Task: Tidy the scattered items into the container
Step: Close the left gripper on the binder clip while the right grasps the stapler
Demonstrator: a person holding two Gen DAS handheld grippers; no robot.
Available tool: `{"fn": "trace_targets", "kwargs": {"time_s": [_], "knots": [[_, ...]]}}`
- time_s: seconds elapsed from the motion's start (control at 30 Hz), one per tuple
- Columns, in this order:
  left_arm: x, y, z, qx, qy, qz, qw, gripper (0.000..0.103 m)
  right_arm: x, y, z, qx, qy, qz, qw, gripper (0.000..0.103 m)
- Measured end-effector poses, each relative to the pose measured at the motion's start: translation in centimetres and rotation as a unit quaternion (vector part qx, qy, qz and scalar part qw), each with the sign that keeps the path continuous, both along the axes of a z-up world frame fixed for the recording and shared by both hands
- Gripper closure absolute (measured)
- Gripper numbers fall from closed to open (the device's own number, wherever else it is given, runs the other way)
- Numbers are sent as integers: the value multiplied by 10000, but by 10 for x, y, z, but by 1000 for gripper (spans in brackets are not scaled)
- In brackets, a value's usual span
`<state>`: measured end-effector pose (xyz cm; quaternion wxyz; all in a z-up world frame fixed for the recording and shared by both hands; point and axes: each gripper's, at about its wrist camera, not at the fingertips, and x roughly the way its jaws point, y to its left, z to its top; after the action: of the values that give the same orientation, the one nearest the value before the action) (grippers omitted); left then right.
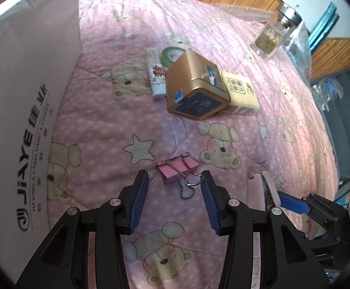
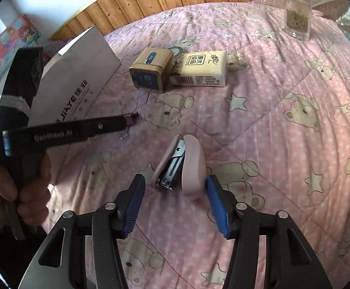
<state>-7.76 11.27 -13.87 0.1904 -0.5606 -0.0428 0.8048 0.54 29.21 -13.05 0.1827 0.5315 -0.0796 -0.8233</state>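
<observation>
Pink binder clip (image 1: 178,170) is framed, lower centre, by the spread left gripper (image 1: 175,180); pink stapler (image 2: 181,166) likewise by the spread right gripper (image 2: 176,185).

Soft daylight, sharp centre, fisheye-bent dark corners.

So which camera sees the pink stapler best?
The right wrist view: the pink stapler lies whole between the open right gripper fingers, metal insides showing. The left wrist view catches only its edge at lower right, beside the right gripper's blue pad.

Pink bear-print quilt (image 1: 107,125) carries binder clip (image 1: 177,169), stapler (image 2: 184,166), tin (image 1: 194,89), jar (image 1: 273,33).
</observation>
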Motion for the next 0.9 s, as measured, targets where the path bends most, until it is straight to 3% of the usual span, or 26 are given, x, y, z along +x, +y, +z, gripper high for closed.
{"fn": "trace_targets", "kwargs": {"time_s": [0.17,0.27,0.33,0.4,0.5,0.53,0.57,0.67,0.73,0.9], "knots": [[-1,-5,1,-130,18,126,9998,56,-4,-9,0,147,-22,129,9998,52],[-1,-7,0,-137,-1,181,9997,56,0,-28,8,723,386,478,9955,53],[-1,-10,0,-116,-23,219,9997,56,10,-50,15,1473,902,863,9812,53],[0,-11,0,-117,-28,264,9996,56,22,-69,18,2151,1413,1274,9579,53],[-1,-9,0,-201,-3,294,9994,56,38,-87,17,2661,1838,1751,9299,53],[-1,-10,0,-256,5,324,9991,56,41,-88,17,2625,1867,1834,9287,53],[-1,-11,-1,-293,-2,344,9990,56,40,-87,18,2434,1805,1832,9352,53],[0,-13,0,-348,7,370,9987,55,22,-60,24,1202,1163,1302,9773,50],[2,-14,0,-374,15,364,9986,56,6,-33,23,541,757,747,9929,44],[5,-14,0,-341,9,341,9988,55,-10,4,11,-536,18,26,9986,40]]}}
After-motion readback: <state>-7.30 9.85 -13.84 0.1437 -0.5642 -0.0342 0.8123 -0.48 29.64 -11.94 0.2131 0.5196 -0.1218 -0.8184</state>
